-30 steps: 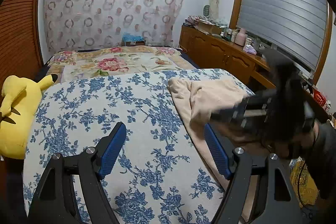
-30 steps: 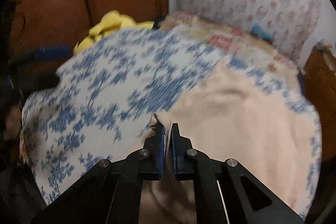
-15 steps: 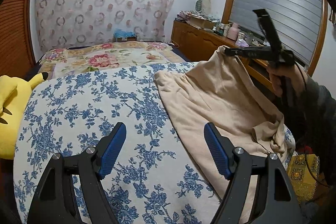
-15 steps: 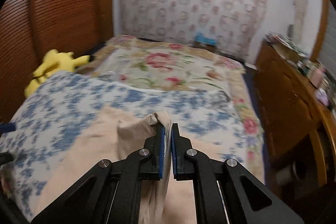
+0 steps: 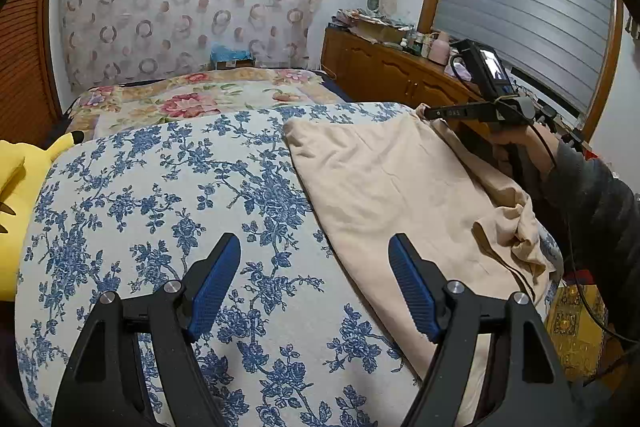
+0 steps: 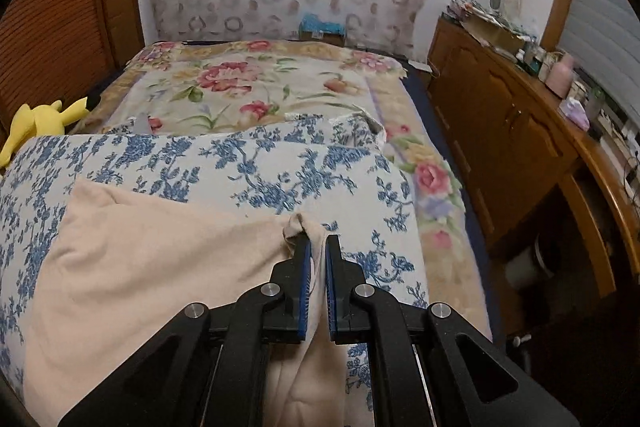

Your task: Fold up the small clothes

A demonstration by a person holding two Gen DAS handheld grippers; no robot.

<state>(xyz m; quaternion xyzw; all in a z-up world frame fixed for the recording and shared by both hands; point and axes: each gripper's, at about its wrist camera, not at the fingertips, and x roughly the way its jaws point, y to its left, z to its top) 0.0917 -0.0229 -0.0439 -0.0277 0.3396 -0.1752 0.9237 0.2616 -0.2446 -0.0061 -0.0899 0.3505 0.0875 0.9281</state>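
A brown cabinet (image 6: 500,131) stands beside the bed, and its top is crowded with small things: a cardboard box with papers in it, some bottles and a pink jar (image 6: 560,77). What the bottles hold is too small to tell. On the bed lies a blue flower blanket (image 5: 168,211), and on the blanket lies a cream cloth (image 5: 400,187), spread out toward the bed's right side. The right gripper (image 6: 316,247) has its two fingers pressed close together on one corner of the cream cloth, and a little bunch of cloth pokes out past the tips. From the left camera you can see a hand (image 5: 520,139) in a dark sleeve holding that gripper up at the far right edge of the bed, with the cloth's corner lifted and the rest sloping down onto the blanket. The left gripper (image 5: 316,251) has its fingers spread wide with nothing between them. It hangs above the flower blanket and tips downward, and the cloth's near edge passes just beside its right finger. A yellow soft toy (image 5: 20,195) lies at the bed's left side.
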